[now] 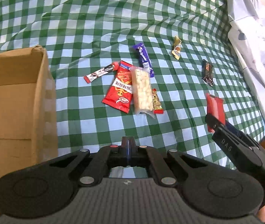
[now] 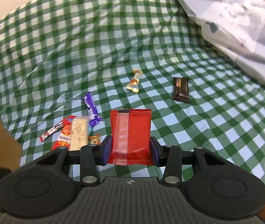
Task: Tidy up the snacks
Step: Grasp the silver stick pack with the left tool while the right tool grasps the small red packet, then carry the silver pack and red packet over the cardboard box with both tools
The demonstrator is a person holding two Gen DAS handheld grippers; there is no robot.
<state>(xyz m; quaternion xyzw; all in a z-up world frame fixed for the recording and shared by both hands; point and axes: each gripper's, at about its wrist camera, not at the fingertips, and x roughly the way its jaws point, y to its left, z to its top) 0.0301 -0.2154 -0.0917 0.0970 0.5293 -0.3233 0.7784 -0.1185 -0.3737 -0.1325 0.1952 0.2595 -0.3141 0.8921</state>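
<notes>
The right claw [image 2: 130, 150] was clamped on a red packet [image 2: 130, 136], which was held upright between the two blue-padded fingers [image 2: 106, 149], its long axis pointing forward and away from the claw, lifted above the checked tabletop [image 2: 207, 130]. In the left wrist view the same red packet [image 1: 215, 110] was seen edge-on at the tip of the right claw [image 1: 214, 123]. The left claw [image 1: 128, 145] was closed, its fingers pressed together on nothing.

Ahead and to the left of the right claw, a cluster of snacks was seen: a red bag [image 2: 62, 138], a clear pack of pale pieces [image 2: 78, 134] laid lengthwise over it, and a purple bar [image 2: 92, 111] angled away. Farther ahead, a gold-wrapped sweet [image 2: 134, 83] and a dark bar [image 2: 181, 89] lay well apart. A cardboard box [image 1: 11, 102] stood left of the left claw.
</notes>
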